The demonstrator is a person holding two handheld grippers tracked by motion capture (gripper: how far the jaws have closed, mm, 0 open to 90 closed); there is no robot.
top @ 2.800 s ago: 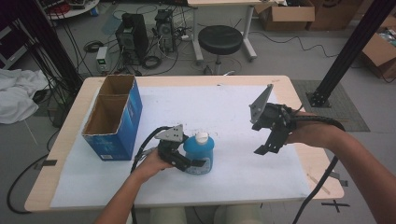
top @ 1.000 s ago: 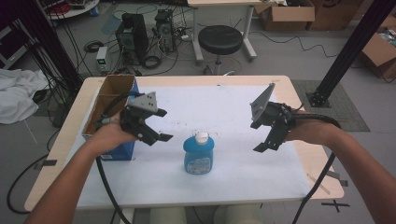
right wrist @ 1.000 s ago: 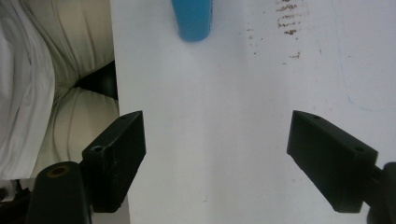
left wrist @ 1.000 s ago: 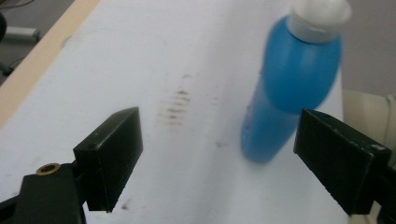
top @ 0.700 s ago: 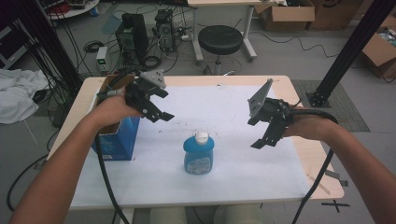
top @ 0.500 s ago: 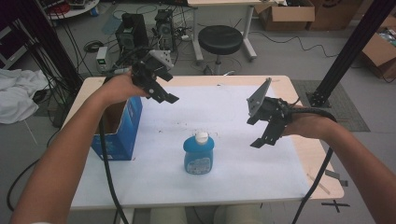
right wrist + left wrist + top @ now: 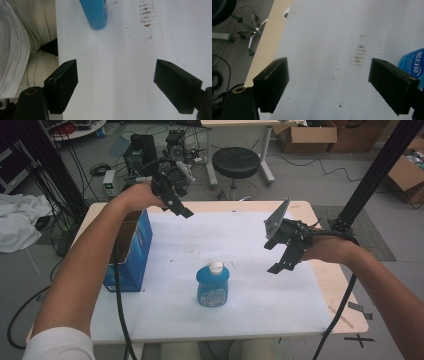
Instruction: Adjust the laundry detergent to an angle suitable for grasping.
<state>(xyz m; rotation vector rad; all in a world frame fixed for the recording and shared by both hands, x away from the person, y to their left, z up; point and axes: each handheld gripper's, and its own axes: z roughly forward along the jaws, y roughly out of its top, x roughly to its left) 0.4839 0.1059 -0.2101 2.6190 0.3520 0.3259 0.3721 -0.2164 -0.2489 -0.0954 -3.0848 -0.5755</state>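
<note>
- Blue bottle (image 7: 213, 285): stands upright near mid-bench, long axis vertical, white cap (image 7: 215, 266) on top, label side faces the near edge. Nothing touches it.
- Sits on the white sheet (image 7: 240, 245) that covers the bench (image 7: 330, 285); blue box (image 7: 131, 251) is to its left, apart from it, open top up.
- Left tongs (image 7: 183, 211): raised over far-left part of bench, above the box's far end, jaws pointing down toward bench centre. Jaws wide apart but have just been closing a little; nothing betw. them. Left gripper view: bare sheet betw. the jaws, bottle's label edge (image 7: 415, 66) at far right, behind the right jaw.
- Right tongs (image 7: 282, 255): held over right side of bench, well apart from bottle, jaws point down and toward the near-left. Jaws wide apart, empty, touching nothing. Right gripper view: sheet betw. jaws, bottle's body (image 7: 95, 13) at top.
- Count: 1 bottle, 1 cap, 1 box, 2 tongs, 2 hands.
- Brown smudges (image 7: 200, 252) on sheet just beyond bottle.
</note>
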